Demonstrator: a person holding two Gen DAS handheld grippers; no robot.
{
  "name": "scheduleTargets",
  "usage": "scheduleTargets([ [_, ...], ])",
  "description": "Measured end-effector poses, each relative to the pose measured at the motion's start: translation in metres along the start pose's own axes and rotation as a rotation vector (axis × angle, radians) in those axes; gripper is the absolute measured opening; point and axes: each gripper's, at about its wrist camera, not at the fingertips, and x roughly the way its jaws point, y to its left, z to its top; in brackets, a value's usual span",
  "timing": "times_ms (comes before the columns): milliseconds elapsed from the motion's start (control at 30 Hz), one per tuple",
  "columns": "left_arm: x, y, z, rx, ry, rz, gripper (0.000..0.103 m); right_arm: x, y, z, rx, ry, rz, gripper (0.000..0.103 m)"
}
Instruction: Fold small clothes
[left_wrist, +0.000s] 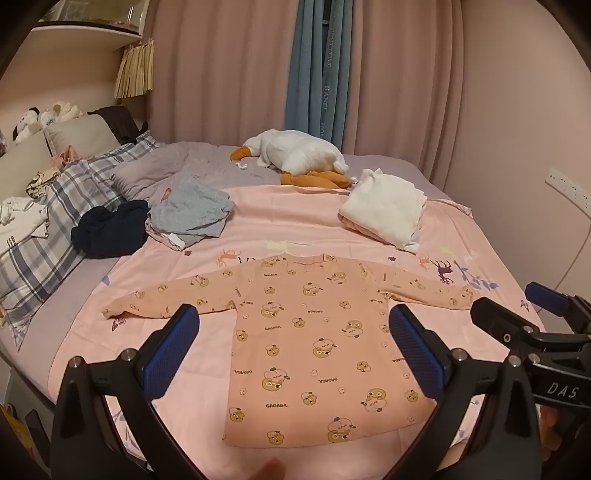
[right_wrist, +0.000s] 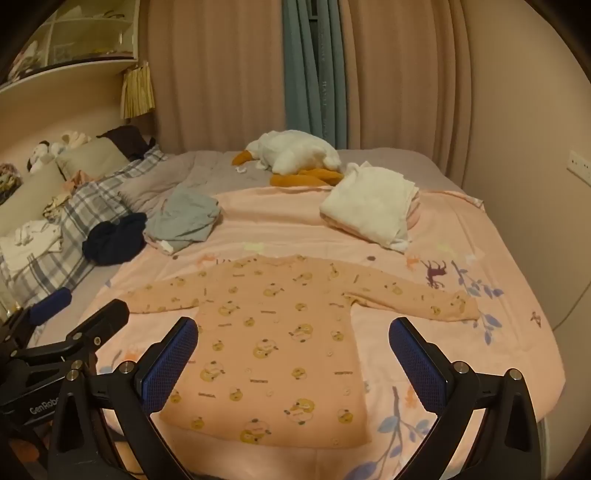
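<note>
Peach long-sleeved cotton top with bear print (left_wrist: 314, 332): flat, sleeves spread, near centre of pink bedsheet (left_wrist: 295, 210). Unfolded. Left gripper (left_wrist: 295, 350), right gripper (right_wrist: 293, 350): released, empty, above hem. All folds pending.

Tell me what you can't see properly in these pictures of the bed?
- Shirt bottom hem: in the right wrist view, a corner sits behind the left finger.
- Folded white pile: what garments it holds, hidden by its own folds.
- Toys by the pillows: too small, both views.

A home bedroom: bed (left_wrist: 369, 221) with pillows (left_wrist: 55, 229), plush goose (left_wrist: 295, 155), drawn curtains (left_wrist: 221, 74)
</note>
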Motion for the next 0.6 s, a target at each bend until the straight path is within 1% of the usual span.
scheduleTargets([
  [33,0.001,0.001,0.000,-0.009,0.003,-0.005,0.103,0.001,-0.001,-0.001,0.002,0.002,0.001,0.103],
  [67,0.002,0.002,0.001,-0.019,0.005,-0.013,0.103,0.000,0.000,-0.001,-0.014,-0.014,-0.007,0.103],
  [100,0.010,-0.002,-0.001,-0.007,0.022,-0.008,0.103,0.001,0.000,-0.002,-0.011,-0.011,-0.003,0.103],
  [167,0.004,-0.003,-0.004,-0.007,-0.004,-0.021,0.103,0.001,0.000,-0.002,-0.004,-0.003,0.004,0.103],
  [233,0.007,-0.002,-0.004,-0.022,0.004,-0.027,0.103,0.001,-0.001,-0.003,-0.001,0.000,0.010,0.103],
  [300,0.003,-0.009,-0.003,-0.004,0.003,-0.024,0.103,0.000,0.000,-0.003,0.001,-0.001,0.005,0.103],
  [367,0.002,-0.001,-0.004,-0.011,-0.001,-0.039,0.103,0.001,-0.003,-0.004,0.004,-0.004,0.007,0.103],
  [533,0.004,-0.001,-0.006,0.012,0.010,-0.027,0.103,0.000,-0.004,-0.004,0.011,-0.001,0.016,0.103],
  [600,0.004,-0.001,-0.004,0.012,0.013,-0.023,0.103,-0.001,-0.002,-0.006,0.008,-0.005,0.007,0.103],
])
